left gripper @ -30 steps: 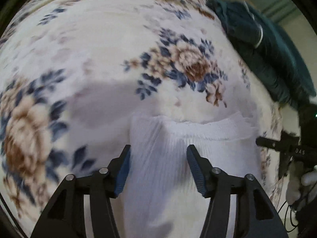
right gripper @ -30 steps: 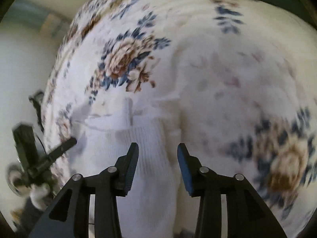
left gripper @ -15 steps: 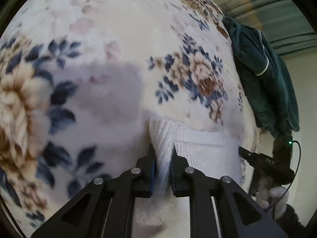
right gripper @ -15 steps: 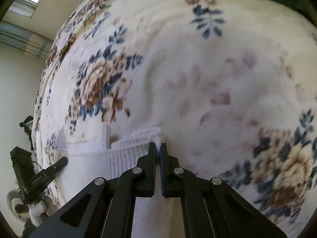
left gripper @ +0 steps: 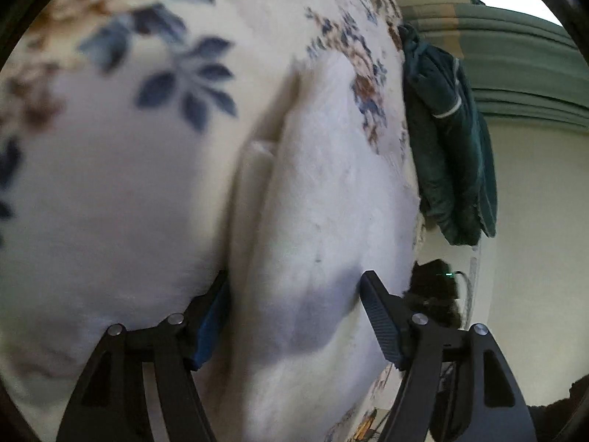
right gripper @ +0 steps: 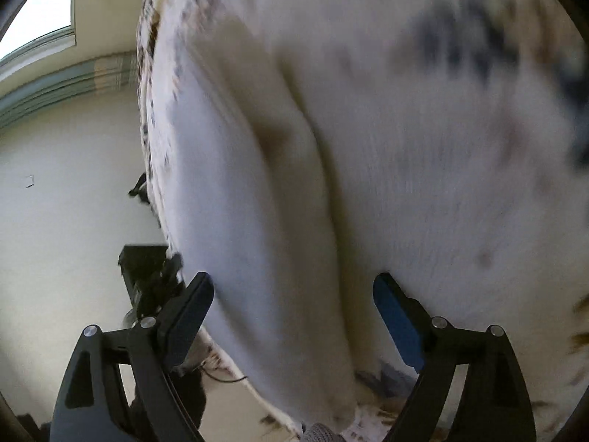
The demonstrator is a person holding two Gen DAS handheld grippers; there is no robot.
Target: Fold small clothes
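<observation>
Left wrist view showed the left claw (left gripper: 294,294) and right claw (right gripper: 294,291) both spread wide over a folded white garment (left gripper: 324,202) on a floral blanket (left gripper: 129,184), apparently just released; smoothing or regrasping seemed next.

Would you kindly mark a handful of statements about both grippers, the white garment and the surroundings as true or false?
1. The left gripper is open. True.
2. The right gripper is clamped shut on the cloth. False: its jaws stand wide apart, with the white garment lying between them.
3. The white garment rests on a floral blanket. True.
4. A dark green garment hangs at the blanket's edge in the left wrist view. True.
5. The blanket is plain grey. False: it is cream with blue and brown flowers.
6. The white garment lies perfectly flat. False: a raised fold ridge runs along it.
</observation>
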